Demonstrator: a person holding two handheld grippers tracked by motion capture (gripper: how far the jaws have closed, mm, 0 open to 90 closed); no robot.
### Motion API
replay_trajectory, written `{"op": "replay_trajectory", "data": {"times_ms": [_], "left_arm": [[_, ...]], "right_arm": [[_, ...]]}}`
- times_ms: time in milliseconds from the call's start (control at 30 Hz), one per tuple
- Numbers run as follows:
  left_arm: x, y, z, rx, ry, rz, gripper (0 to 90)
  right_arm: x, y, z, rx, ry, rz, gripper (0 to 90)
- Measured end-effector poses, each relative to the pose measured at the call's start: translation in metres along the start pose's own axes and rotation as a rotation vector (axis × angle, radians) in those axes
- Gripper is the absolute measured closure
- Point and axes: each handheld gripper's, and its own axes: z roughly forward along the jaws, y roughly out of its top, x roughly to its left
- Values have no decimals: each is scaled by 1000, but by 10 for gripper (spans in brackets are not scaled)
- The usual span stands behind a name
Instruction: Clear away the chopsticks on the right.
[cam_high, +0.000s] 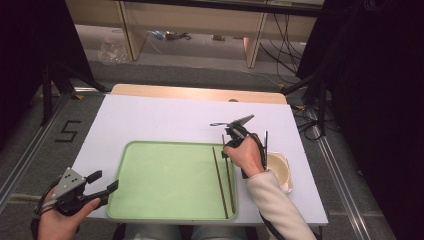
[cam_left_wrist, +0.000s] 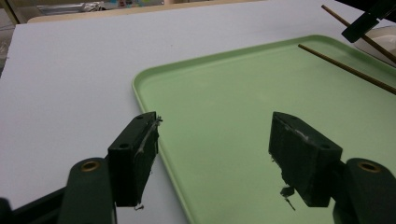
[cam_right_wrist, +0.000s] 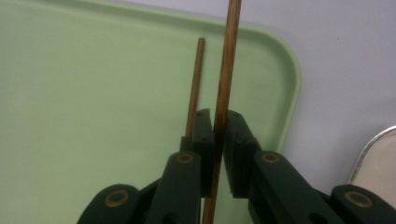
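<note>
Your right gripper (cam_right_wrist: 218, 140) clamps one chopstick (cam_right_wrist: 227, 70) over the tray (cam_high: 165, 155); lower it flat beside its mate (cam_right_wrist: 195, 84). Left gripper (cam_left_wrist: 212, 154) released.

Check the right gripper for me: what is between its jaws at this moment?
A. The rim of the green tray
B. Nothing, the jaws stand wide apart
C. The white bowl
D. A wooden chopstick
D: in the right gripper view the right gripper has its jaws closed on a wooden chopstick above the green tray, with a second chopstick lying on the tray beside it.
</note>
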Motion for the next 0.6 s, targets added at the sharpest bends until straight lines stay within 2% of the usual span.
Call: {"op": "replay_trajectory", "data": {"times_ms": [100, 133, 167, 200, 367, 400, 467, 500, 567, 600], "left_arm": [[0, 0, 0, 0, 0, 0, 326], [0, 0, 0, 0, 0, 0, 327], [0, 0, 0, 0, 0, 0, 326], [0, 0, 0, 0, 0, 0, 326], [0, 0, 0, 0, -1, 0, 326], [0, 0, 0, 0, -1, 0, 326], [0, 0, 0, 0, -1, 0, 326], [0, 0, 0, -1, -1, 0, 326], [0, 0, 0, 0, -1, -1, 326], [0, 0, 0, -1, -1, -1, 326]], "right_arm": [[-5, -1, 6, 1, 0, -65, 845], [-5, -1, 8, 8, -3, -70, 843], [-2, -2, 8, 21, -9, -18, 842], [-2, -2, 10, 22, -8, -30, 841], [-1, -4, 20, 52, -12, -18, 834], [-4, -3, 21, 53, -20, -46, 833], [-2, -4, 22, 57, -23, -19, 830], [-3, -4, 22, 58, -25, -22, 829], [-3, -4, 23, 65, -32, -30, 825], [-4, -4, 24, 61, -29, -64, 821]]}}
